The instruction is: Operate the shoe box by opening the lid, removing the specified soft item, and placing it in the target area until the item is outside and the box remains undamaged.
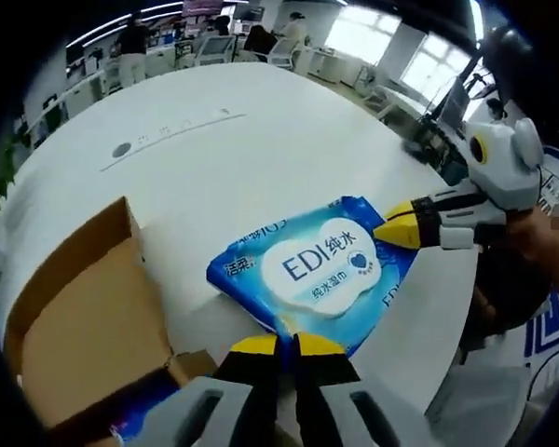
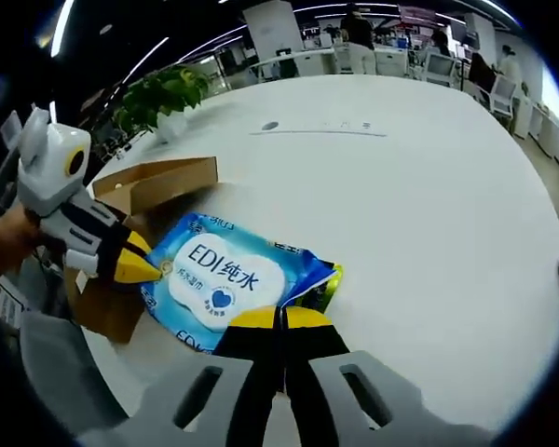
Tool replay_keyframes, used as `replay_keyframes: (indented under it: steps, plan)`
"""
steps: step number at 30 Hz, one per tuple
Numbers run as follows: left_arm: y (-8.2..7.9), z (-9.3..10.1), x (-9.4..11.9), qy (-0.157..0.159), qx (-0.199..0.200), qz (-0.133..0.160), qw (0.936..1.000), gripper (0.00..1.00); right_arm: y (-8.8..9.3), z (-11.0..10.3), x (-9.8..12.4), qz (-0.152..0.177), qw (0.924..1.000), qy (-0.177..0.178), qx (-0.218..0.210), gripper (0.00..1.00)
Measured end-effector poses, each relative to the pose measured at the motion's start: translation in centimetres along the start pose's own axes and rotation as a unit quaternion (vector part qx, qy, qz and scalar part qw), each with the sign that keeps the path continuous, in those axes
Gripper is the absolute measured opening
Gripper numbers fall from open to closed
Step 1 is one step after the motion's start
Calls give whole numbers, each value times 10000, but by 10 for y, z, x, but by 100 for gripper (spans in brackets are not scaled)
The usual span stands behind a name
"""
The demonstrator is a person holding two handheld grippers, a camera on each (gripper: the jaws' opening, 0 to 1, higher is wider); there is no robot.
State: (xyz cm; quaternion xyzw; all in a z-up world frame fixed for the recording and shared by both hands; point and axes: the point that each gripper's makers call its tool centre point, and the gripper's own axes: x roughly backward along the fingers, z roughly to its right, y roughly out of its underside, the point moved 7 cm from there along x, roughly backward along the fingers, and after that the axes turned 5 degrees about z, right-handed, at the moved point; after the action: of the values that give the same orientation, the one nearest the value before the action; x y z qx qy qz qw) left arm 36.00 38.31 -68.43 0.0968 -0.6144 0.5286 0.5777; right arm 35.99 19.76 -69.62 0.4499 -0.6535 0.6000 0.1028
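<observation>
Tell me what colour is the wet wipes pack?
Blue with a white label, best seen in the left gripper view: wet wipes pack.

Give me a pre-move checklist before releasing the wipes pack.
1. Pack out of box: ok. Wipes pack lies on the table, beside the box.
2. Left gripper on pack edge: ok, jaws closed.
3. Right gripper on opposite edge: ok, jaws closed.
4. Box undamaged: cannot tell; lid open, no tear visible.
5. Pack flat on table: cannot tell; held edges may be lifted.
6. Target area marked: cannot tell.
</observation>
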Motion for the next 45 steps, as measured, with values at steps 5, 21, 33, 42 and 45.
replay_keyframes:
  steps: [5,21,33,42,45]
  plan:
    - [2,3,-4,-67,-208,-117,9997,4,5,1,-4,30,10000,69,-13,0]
    - [8,7,-10,-218,-838,-283,9958,8,6,5,-7,192,9994,190,-193,0]
    - [11,17,2,-198,-1332,-101,9908,26,3,9,8,393,9987,319,-28,10]
    - [6,23,23,55,-1165,317,9927,34,0,3,24,505,9981,270,227,22]
    - [5,27,32,177,-1152,445,9922,39,-2,-1,30,519,9977,249,348,24]
